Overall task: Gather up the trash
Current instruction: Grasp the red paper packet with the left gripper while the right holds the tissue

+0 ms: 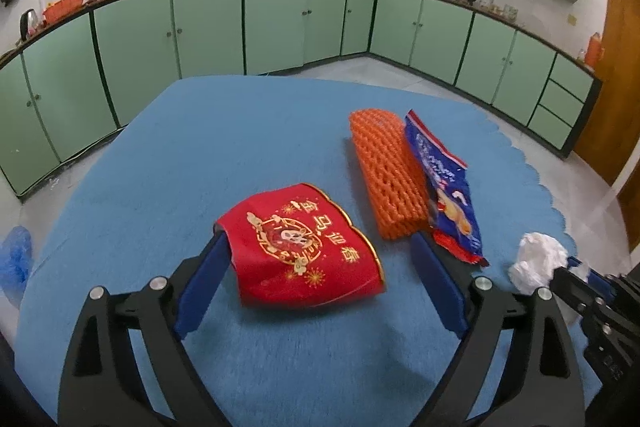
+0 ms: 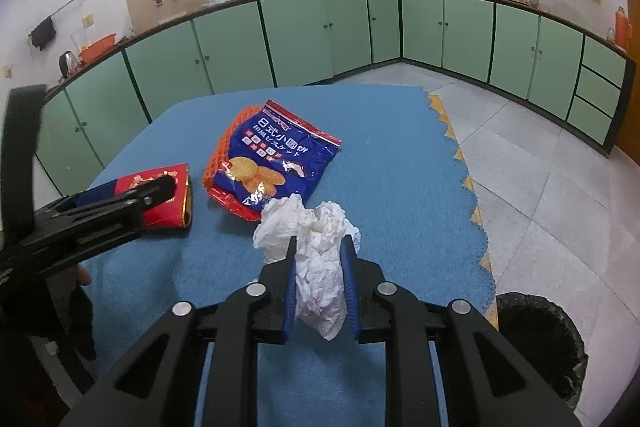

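Right claw (image 2: 320, 247): black linkage arms, silver pivot screws, blue finger pads; left claw (image 1: 320, 243) identical.

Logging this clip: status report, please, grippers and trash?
Left gripper open, straddling the red packet. Right gripper shut on white tissue. Blue snack bag and orange foam net on blue mat. Black bin right, unobstructed.

A crumpled white tissue (image 2: 316, 259) hangs pinched between the blue pads of the right claw (image 2: 320, 247), lifted off the blue surface (image 2: 400, 207). At its 11 o'clock a blue and red biscuit wrapper (image 2: 272, 163) lies flat, overlapping an orange foam net (image 1: 386, 175) beside it. At 9 o'clock a red envelope with gold print (image 1: 304, 247) lies bowed upward, inside the wide-spread left claw (image 1: 320, 239).
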`<state>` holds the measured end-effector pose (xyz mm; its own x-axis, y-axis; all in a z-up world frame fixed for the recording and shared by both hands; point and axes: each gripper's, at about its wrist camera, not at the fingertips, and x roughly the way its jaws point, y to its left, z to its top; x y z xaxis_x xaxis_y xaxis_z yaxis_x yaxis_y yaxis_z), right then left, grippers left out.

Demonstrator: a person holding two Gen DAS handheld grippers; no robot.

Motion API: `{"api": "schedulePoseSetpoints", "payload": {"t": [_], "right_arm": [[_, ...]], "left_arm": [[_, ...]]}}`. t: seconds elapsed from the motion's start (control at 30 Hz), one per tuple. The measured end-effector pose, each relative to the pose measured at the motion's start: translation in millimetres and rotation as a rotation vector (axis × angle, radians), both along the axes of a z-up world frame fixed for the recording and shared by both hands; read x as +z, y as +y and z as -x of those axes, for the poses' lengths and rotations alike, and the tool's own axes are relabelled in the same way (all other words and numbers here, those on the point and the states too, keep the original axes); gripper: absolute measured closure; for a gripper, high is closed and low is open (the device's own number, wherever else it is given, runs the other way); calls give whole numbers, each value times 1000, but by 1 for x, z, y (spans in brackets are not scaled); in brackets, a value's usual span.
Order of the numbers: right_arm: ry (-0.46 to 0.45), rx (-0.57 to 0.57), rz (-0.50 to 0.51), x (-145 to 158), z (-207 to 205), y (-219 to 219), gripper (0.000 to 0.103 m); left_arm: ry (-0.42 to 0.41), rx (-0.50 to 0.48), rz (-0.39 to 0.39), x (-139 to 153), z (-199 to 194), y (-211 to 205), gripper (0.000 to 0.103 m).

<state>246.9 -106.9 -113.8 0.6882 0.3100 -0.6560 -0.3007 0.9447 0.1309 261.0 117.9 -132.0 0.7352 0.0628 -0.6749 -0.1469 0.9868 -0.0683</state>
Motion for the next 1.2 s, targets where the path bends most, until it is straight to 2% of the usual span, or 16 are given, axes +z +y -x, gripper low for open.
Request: {"api": "schedulePoseSetpoints", "payload": {"t": [0.23,0.3,0.37,0.43,0.6,0.87,0.93,1.03,1.1,1.17,1.2], "right_arm": [[6,0,-6,-2,0,-1,83],[8,1,-7,-2,0,-1,83],[10,3,-5,-3,0,-1,83],[12,3,-7,-4,0,0,83],[12,11,-9,-4,2,3,83],[9,15,-8,-3,3,4,83],[9,16,-9,-3,3,4,83],[8,17,-6,-3,3,4,83],[10,17,-6,-3,2,4,83],[12,19,-6,-3,3,4,83],[12,20,-6,-3,3,4,83]], "left_arm": [[76,37,1,-16,-8,8,15],[73,53,28,-16,-6,17,22],[60,54,61,-15,-2,25,33],[53,48,66,-14,0,28,40],[41,41,105,-11,8,35,47],[2,23,122,-4,19,35,66],[-5,19,140,-2,22,37,68],[5,14,148,0,24,36,68],[29,12,147,-1,23,35,60],[38,15,146,-1,22,32,33],[33,17,135,-1,22,28,31]]}}
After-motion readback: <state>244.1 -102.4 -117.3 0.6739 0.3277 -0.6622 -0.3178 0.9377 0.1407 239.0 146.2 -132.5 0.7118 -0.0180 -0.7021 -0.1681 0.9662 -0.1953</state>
